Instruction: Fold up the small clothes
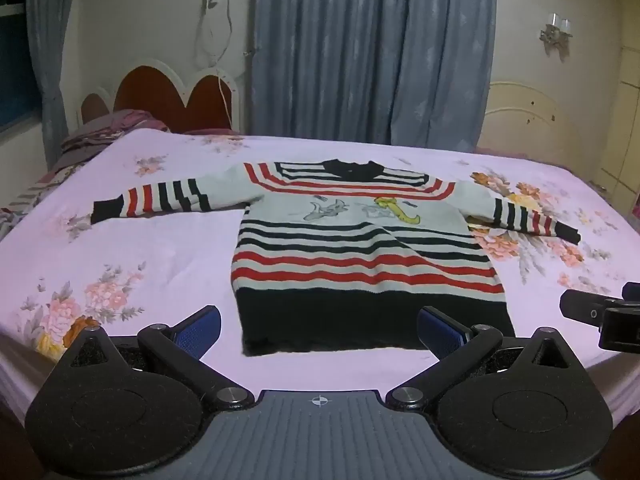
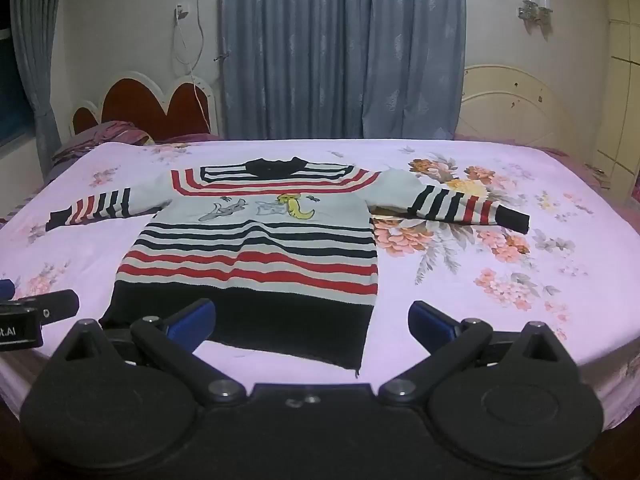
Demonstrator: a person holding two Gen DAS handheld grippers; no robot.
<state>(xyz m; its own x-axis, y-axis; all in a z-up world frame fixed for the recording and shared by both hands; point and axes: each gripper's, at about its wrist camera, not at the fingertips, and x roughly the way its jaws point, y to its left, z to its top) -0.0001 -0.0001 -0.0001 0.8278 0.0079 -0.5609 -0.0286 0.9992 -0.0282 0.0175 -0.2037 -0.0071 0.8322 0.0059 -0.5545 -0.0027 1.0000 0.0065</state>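
Note:
A small knitted sweater point(image 1: 352, 248) point(image 2: 260, 248) lies flat on the bed, white with red and black stripes, a cartoon print on the chest and a black hem nearest me. Both sleeves spread out sideways, the left sleeve point(image 1: 160, 200) and the right sleeve point(image 2: 464, 204). My left gripper point(image 1: 320, 324) hovers open above the near edge of the bed, in front of the hem, nothing between its blue pads point(image 1: 200, 328). My right gripper point(image 2: 312, 320) is open too, in front of the hem's right corner, holding nothing. Each gripper shows at the edge of the other's view.
The bed point(image 1: 168, 264) has a lilac floral sheet. A red and white headboard point(image 1: 168, 96) and rumpled purple bedding point(image 1: 100, 132) are at the far left. Blue curtains point(image 1: 368, 52) hang behind, with a cream headboard point(image 2: 516, 104) at the right.

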